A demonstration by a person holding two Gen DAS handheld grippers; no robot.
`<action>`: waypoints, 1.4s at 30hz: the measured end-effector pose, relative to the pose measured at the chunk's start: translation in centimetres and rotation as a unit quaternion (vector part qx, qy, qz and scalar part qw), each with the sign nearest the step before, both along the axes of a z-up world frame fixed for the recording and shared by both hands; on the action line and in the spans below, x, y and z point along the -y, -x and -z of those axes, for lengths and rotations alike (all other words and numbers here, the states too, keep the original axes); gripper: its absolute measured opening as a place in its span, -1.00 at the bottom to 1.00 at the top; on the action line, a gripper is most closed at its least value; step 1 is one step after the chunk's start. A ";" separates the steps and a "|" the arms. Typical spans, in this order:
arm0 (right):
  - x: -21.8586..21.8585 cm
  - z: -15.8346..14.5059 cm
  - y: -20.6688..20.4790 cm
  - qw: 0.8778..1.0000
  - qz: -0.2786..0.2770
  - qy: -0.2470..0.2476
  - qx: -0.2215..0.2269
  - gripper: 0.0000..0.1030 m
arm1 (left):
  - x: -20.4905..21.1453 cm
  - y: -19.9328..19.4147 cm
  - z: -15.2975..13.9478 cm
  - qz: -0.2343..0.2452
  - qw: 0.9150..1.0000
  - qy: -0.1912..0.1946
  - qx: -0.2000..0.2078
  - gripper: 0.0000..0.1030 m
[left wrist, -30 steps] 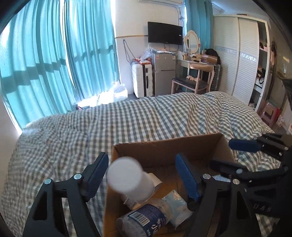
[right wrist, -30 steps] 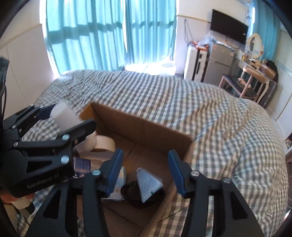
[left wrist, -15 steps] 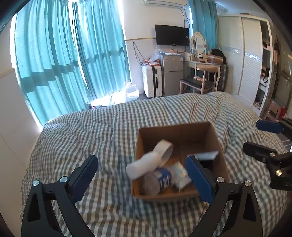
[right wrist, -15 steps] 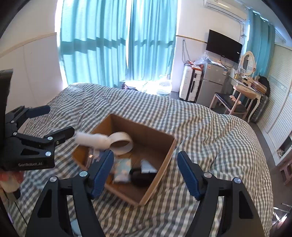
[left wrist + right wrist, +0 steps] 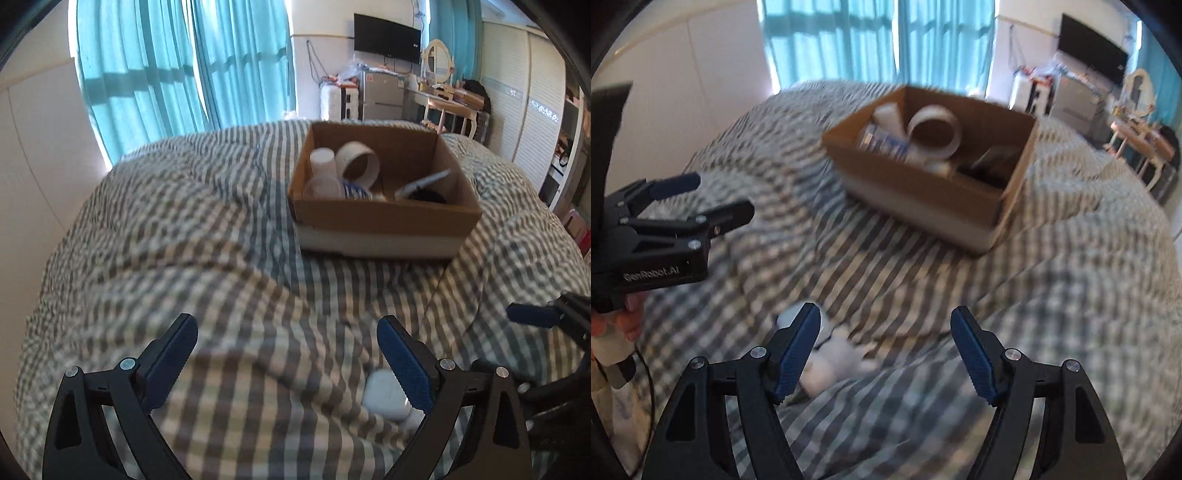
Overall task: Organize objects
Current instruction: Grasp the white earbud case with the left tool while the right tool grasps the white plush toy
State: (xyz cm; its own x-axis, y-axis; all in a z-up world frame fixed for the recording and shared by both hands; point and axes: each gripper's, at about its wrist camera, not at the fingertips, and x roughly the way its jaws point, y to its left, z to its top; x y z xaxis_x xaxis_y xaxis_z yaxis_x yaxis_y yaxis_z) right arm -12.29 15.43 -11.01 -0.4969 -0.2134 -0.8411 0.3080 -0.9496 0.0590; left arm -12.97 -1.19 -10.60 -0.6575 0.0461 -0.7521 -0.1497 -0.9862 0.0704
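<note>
Grippers, my left gripper and right gripper, have released into the box; jaws just spread, empty, now over a white item near the bed's edge.

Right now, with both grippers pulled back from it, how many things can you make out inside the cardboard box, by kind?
Tape roll: 1
White bottle: 1
Blue-labelled bottle: 1
Tube: 1
Black item: 1
Total: 5 visible in the cardboard box; blur and the near wall may hide more.
</note>
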 end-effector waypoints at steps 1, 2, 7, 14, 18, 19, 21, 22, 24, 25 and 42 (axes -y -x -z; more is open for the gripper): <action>0.5 0.8 -0.1 1.000 -0.012 0.003 0.011 0.42 | 0.0 -0.3 0.7 0.002 1.000 0.000 0.006 0.94; 1.0 1.4 -0.4 1.000 -0.024 0.002 0.017 0.42 | 0.1 -0.6 1.2 0.003 1.000 0.000 0.011 0.94; 3.0 3.1 -1.5 0.996 -0.079 -0.023 0.029 0.42 | 0.9 -0.7 2.8 -0.003 1.000 -0.004 0.030 0.94; 4.1 6.4 -0.2 0.992 -0.086 -0.061 0.075 0.44 | 1.7 -0.1 3.3 -0.008 0.999 -0.022 0.040 0.94; 4.6 7.2 0.1 0.989 -0.093 -0.076 0.083 0.50 | 1.7 -0.1 3.4 -0.009 0.999 -0.021 0.042 0.94; 4.6 7.2 0.2 0.989 -0.090 -0.076 0.085 0.48 | 1.7 -0.2 3.4 -0.009 0.999 -0.020 0.042 0.94; 4.4 7.2 0.1 0.990 -0.087 -0.074 0.084 0.47 | 1.6 -0.2 3.3 -0.009 0.999 -0.016 0.042 0.94; 4.5 7.2 0.1 0.990 -0.084 -0.076 0.079 0.44 | 1.5 -0.3 3.3 -0.010 0.999 -0.014 0.042 0.94; 4.3 6.9 -0.1 0.992 -0.078 -0.073 0.071 0.44 | 1.4 -0.3 3.3 -0.011 0.999 -0.010 0.042 0.94; 4.0 6.5 -0.3 0.993 -0.072 -0.068 0.064 0.43 | 1.4 -0.4 3.2 -0.012 0.999 -0.007 0.041 0.94; -5.1 -1.5 1.4 0.997 0.055 -0.020 -0.040 0.43 | -6.0 -1.0 4.4 0.089 0.994 0.025 0.063 0.93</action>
